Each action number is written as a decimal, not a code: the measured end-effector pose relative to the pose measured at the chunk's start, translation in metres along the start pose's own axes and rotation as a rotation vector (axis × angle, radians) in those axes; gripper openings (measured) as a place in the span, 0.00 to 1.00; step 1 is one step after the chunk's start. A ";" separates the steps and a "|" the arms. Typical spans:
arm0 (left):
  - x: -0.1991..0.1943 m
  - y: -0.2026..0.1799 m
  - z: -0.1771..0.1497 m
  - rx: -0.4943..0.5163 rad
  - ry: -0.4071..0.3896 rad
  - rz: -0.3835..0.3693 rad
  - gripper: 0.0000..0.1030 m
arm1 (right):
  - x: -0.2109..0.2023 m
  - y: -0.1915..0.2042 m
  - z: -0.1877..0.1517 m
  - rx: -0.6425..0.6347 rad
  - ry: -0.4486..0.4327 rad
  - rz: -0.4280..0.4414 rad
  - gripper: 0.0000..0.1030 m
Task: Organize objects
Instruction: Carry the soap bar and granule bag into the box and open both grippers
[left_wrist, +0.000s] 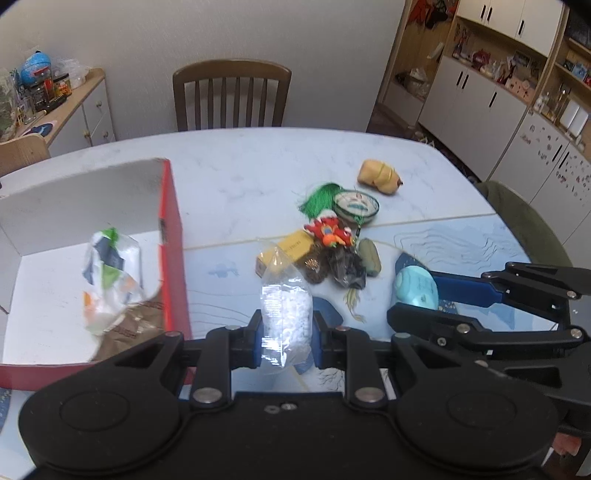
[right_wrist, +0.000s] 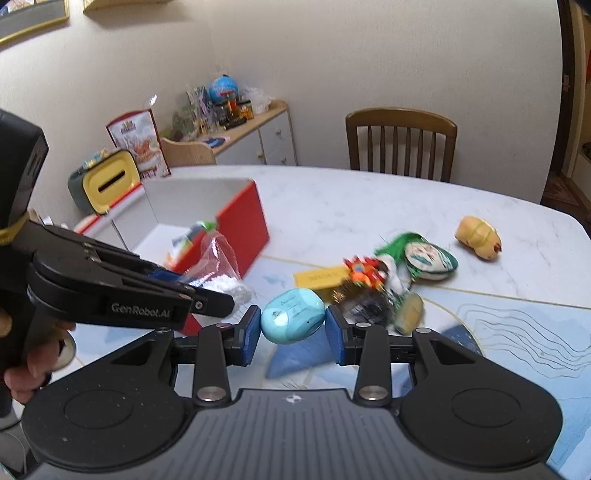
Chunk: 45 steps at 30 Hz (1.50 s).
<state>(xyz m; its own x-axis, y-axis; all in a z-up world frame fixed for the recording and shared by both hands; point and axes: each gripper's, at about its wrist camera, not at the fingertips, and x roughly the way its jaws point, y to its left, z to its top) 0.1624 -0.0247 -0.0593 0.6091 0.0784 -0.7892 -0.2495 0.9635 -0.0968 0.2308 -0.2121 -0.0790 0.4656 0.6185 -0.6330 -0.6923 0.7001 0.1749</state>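
Observation:
My left gripper (left_wrist: 287, 338) is shut on a clear bag of white beads (left_wrist: 285, 302), held upright just right of the red box (left_wrist: 173, 258). In the right wrist view that gripper (right_wrist: 207, 295) comes in from the left with the bag (right_wrist: 221, 273) in it. My right gripper (right_wrist: 293, 328) is shut on a light blue egg-shaped object (right_wrist: 293, 319), which the left wrist view shows as the blue object (left_wrist: 415, 288) at the right gripper's tips. A crumpled packet (left_wrist: 110, 273) lies inside the box.
A pile remains mid-table: a yellow card (left_wrist: 291, 247), a red-orange toy (left_wrist: 328, 230), a green tassel with a round pouch (left_wrist: 356, 205), a dark bag (left_wrist: 347, 271), a yellow plush (left_wrist: 380, 176). A wooden chair (left_wrist: 231, 96) stands beyond the table. A hand (right_wrist: 22, 369) holds the left gripper.

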 end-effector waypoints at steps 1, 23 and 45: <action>-0.004 0.004 0.001 0.001 -0.007 -0.001 0.21 | -0.001 0.006 0.004 0.000 -0.005 0.003 0.36; -0.065 0.126 0.006 -0.067 -0.092 0.079 0.21 | 0.036 0.128 0.066 -0.078 -0.039 0.065 0.36; -0.008 0.226 0.012 -0.037 0.032 0.206 0.21 | 0.148 0.167 0.088 -0.040 0.092 -0.048 0.36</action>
<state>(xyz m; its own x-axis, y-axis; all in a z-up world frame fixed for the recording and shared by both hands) 0.1099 0.1955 -0.0673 0.5187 0.2642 -0.8131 -0.3938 0.9180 0.0471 0.2327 0.0274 -0.0771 0.4477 0.5479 -0.7067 -0.6928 0.7122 0.1133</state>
